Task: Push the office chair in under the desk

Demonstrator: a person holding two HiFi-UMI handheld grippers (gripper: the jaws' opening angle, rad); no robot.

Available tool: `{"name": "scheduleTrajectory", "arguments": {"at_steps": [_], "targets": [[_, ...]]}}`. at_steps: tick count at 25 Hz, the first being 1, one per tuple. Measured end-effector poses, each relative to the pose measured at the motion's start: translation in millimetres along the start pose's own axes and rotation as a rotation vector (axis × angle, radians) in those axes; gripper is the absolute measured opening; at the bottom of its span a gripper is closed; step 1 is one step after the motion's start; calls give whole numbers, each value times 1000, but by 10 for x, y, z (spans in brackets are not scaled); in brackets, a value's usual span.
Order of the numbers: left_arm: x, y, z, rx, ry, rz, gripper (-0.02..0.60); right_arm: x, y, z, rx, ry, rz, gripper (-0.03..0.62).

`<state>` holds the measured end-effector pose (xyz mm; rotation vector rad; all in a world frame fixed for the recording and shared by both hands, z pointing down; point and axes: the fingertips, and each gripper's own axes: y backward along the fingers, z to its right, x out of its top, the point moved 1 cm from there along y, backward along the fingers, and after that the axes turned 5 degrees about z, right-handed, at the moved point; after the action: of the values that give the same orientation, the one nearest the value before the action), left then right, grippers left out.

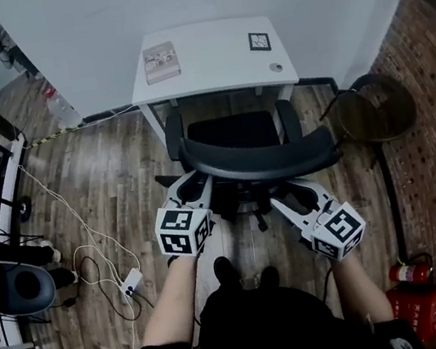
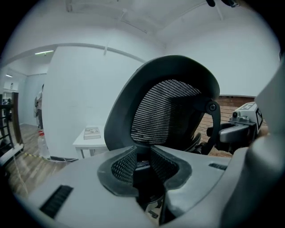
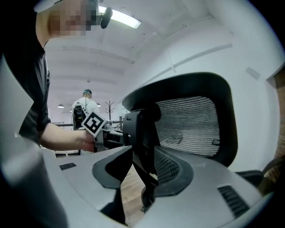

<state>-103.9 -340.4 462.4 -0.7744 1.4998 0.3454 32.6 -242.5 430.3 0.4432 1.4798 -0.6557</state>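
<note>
The white rectangular desk (image 1: pixel 212 67) stands beyond both claws, past the chair. Directly ahead of them is the black mesh-backed office chair (image 1: pixel 257 159), its seat at the desk's front edge and its backrest nearest the claws. The left gripper (image 2: pixel 143 167) is clamped on the chair's dark lower back frame. The right gripper (image 3: pixel 142 171) straddles the black back-support bar (image 3: pixel 141 133), which lies against one pad; floor shows beside the other.

Black mesh office chair (image 1: pixel 257 163) stands upright, facing the white desk (image 1: pixel 215 58).
</note>
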Motion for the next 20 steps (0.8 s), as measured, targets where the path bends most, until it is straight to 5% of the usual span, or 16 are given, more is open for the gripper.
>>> {"name": "scheduleTrajectory", "arguments": {"at_steps": [3,10,20], "targets": [[-25,69,153,48,12,18,84,-136,387,236,-54,-29,-22,140],[-110,272,389,151,44,17,84,-475,1007,1076,-350,-89,-118,140],[-330,368,331,259,92,-34,84,-411,914,1376,-386,-65,-106,132]]}}
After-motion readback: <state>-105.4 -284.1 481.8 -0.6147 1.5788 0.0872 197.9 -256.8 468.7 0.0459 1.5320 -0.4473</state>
